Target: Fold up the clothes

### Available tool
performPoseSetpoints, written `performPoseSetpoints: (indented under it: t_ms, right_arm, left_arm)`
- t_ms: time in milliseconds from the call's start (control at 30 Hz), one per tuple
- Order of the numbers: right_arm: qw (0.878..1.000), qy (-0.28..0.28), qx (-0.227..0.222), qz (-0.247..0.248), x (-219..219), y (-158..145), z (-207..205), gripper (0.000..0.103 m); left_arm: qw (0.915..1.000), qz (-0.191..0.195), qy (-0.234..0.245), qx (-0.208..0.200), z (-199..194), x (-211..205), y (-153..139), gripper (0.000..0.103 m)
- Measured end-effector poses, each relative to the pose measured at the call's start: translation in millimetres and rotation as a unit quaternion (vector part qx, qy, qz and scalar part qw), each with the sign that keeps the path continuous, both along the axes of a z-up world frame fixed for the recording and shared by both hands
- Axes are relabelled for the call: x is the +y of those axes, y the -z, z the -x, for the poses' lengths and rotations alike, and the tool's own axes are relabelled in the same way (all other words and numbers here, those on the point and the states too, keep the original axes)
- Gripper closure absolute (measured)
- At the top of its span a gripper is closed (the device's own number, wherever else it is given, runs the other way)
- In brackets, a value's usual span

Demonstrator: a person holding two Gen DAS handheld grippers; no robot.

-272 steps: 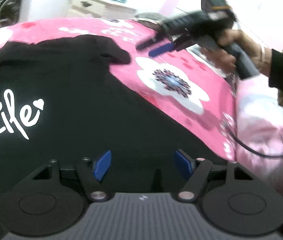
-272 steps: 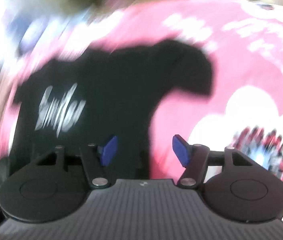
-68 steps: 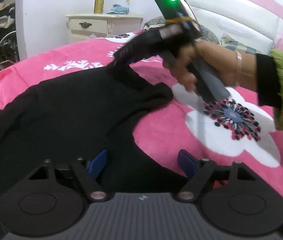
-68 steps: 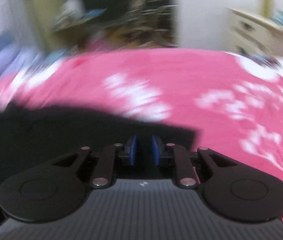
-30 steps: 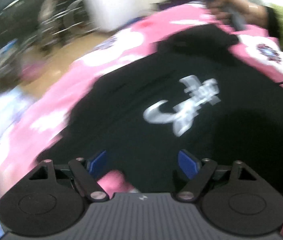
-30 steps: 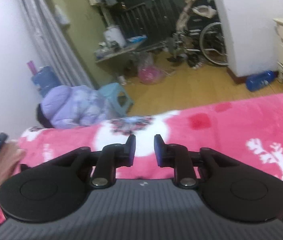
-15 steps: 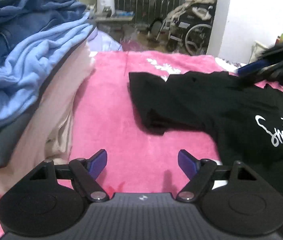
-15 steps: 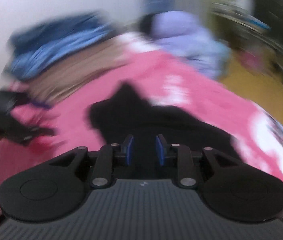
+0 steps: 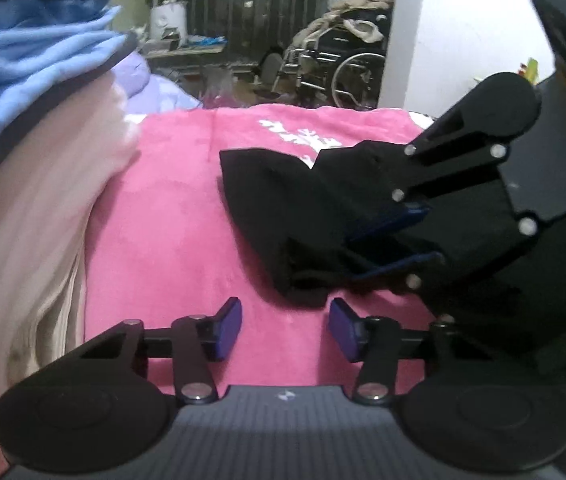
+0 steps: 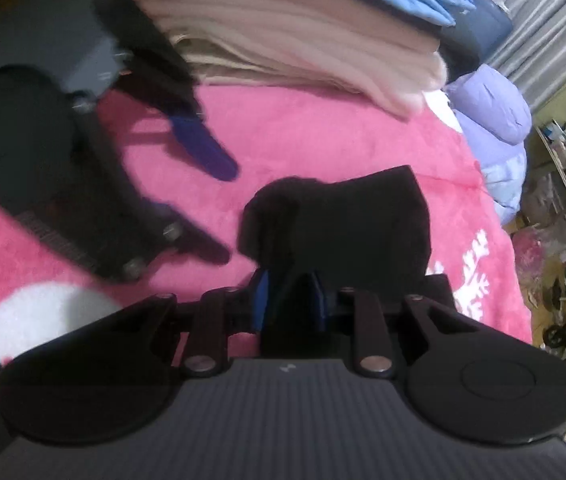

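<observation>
Broadly, the pink blanket [image 9: 171, 216] covers the bed, with a stack of folded clothes [image 10: 291, 32] along its far side in the right wrist view and at the left edge in the left wrist view. On the blanket between the two tools lies the black shirt [image 9: 283, 208], of which only one bunched end is visible; that end runs away from the right gripper [image 10: 289, 300] toward the stack. The right gripper is nearly closed, its blue pads pinching dark cloth of the shirt. The left gripper [image 9: 285, 326] is part open and its jaws have just been closing; only pink blanket shows between its pads, with nothing gripped. In its own view the loose lower corner of the shirt sits just ahead of the pads and slightly right of centre, close but apart. Judgement: the left gripper is the free one and nearest that corner, so the next grasp requires a short advance forward and rightward before the jaws meet cloth.
</observation>
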State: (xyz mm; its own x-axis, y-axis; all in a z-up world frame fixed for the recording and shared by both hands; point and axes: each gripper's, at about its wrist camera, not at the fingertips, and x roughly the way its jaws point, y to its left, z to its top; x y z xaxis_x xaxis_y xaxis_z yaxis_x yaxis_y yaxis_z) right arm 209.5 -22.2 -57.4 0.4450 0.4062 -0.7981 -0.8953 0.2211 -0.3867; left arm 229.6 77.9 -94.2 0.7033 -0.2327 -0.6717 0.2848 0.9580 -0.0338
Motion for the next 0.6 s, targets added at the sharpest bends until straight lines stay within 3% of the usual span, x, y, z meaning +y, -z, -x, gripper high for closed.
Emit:
performPoseSetpoints:
  t_ms: [67, 167, 233, 300, 400, 500, 533, 600]
  right_arm:
    - [1.0, -0.007, -0.009, -0.003, -4, 3, 4, 0.082]
    - [1.0, -0.006, -0.009, -0.013, -10, 4, 5, 0.082]
    - [1.0, 0.001, -0.005, -0.018, -11, 9, 4, 0.082]
    - [1.0, 0.005, 0.002, -0.022, -12, 13, 3, 0.083]
    - [0.999, 0.023, 0.024, -0.04, -16, 7, -3, 0.101]
    - [0.994, 0.057, 0.05, -0.08, -28, -10, -13, 0.102]
    - [0.991, 0.068, 0.06, -0.095, -32, -16, -17, 0.102]
    - [0.986, 0.082, 0.082, -0.123, -40, -26, -21, 0.102]
  left_arm:
    - [1.0, 0.003, 0.006, 0.0, -5, -1, 0, 0.056]
    - [0.9999, -0.009, 0.013, -0.001, -8, -5, 3, 0.068]
    - [0.9995, -0.024, 0.019, -0.009, -8, -8, 5, 0.088]
    - [0.9986, -0.044, 0.023, -0.02, -8, -12, 6, 0.099]
    - [0.9934, -0.098, 0.023, -0.056, -5, -20, 5, 0.1]
    - [0.9806, -0.161, 0.033, -0.107, 3, -29, 2, 0.101]
    - [0.9733, -0.185, 0.039, -0.13, 7, -33, 1, 0.101]
    - [0.9503, -0.247, 0.054, -0.182, 17, -42, 3, 0.101]
